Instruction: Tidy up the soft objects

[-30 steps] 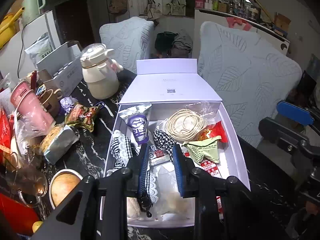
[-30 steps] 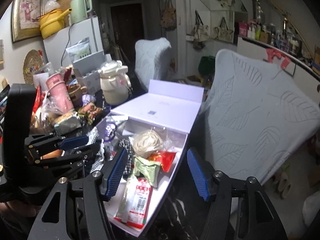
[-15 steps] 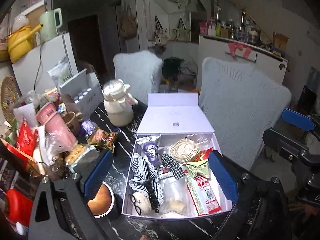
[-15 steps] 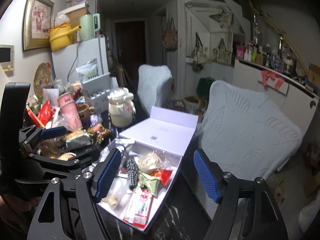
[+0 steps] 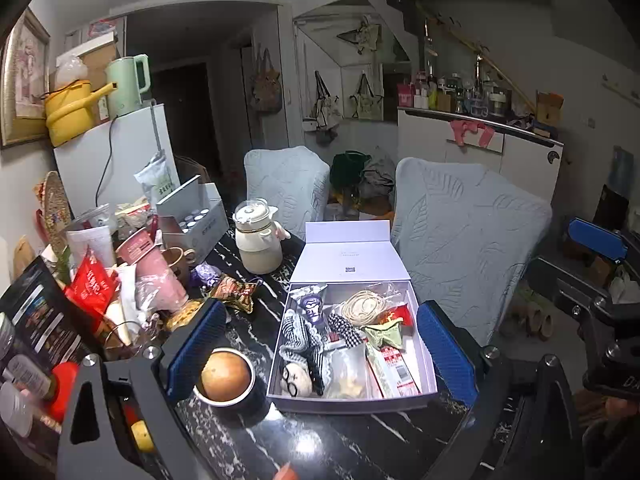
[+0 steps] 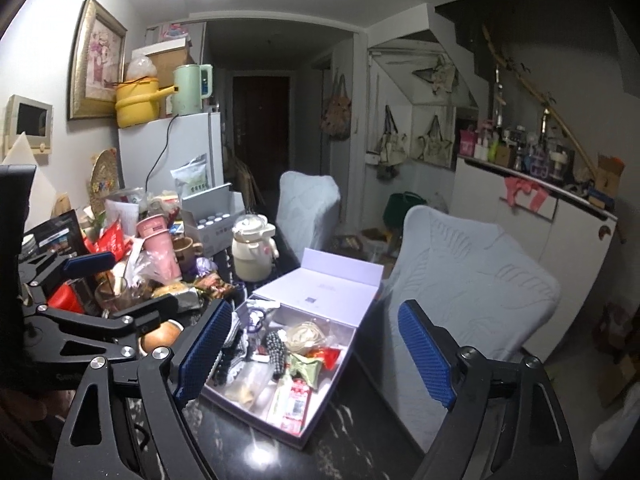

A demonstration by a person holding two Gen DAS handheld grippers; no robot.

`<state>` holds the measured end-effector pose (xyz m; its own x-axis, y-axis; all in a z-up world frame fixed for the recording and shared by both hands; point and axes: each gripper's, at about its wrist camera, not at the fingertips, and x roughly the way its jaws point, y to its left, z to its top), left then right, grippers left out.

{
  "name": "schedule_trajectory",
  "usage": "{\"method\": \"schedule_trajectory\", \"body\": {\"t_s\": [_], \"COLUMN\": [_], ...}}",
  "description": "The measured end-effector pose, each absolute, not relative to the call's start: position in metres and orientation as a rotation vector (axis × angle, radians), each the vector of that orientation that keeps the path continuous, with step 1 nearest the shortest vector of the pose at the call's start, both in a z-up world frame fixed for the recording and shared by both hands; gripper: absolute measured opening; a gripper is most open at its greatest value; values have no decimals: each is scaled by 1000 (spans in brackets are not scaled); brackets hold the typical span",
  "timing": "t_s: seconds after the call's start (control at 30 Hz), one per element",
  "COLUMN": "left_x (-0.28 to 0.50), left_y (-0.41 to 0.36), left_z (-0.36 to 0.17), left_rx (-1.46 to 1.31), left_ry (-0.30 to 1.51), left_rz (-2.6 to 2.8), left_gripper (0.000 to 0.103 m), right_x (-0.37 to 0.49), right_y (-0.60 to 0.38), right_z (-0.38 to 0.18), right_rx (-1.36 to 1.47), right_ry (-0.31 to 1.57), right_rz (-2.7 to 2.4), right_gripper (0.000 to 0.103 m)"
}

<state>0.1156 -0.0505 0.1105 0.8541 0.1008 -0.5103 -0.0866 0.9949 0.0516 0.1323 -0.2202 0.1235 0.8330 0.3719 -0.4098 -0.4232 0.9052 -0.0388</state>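
An open white box lies on the black marble table. In it are a black-and-white checked soft doll, a coil of cream cord in a clear bag, a green pouch and red-and-white packets. My left gripper hangs open, above and short of the box, with nothing between its blue pads. My right gripper is also raised over the box; its jaws are opening and hold nothing. Each gripper shows at the edge of the other's view.
Left of the box stand a metal cup with a round brown thing, a cream kettle, a pink cup and heaped snack packets. Two chairs with pale covers stand behind and to the right of the table.
The left jaws, nearly shut over the checked doll a second ago, have sprung wide and left it in the box. Both grippers have drawn back and up. The right jaws have widened.
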Motion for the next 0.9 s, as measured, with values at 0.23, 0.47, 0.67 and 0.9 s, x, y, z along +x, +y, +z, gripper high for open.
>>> {"method": "schedule_trajectory", "body": {"t_s": [0.23, 0.47, 0.67, 0.9], "left_x": [78, 56, 49, 46], "left_y": [-53, -55, -55, -54], "left_z": [103, 79, 63, 52], "left_rx": [25, 35, 56, 60], "left_ry": [524, 565, 579, 599], "left_rz": [111, 96, 106, 70], "left_gripper": [98, 98, 98, 98], "right_x": [99, 77, 65, 57], "right_y": [-228, -231, -231, -229], "right_z": [118, 95, 67, 50], "right_rx": [-119, -96, -84, -77], "right_ry": [415, 478, 542, 583], "right_rz": [385, 361, 346, 319], "right_gripper": [89, 89, 89, 89]}}
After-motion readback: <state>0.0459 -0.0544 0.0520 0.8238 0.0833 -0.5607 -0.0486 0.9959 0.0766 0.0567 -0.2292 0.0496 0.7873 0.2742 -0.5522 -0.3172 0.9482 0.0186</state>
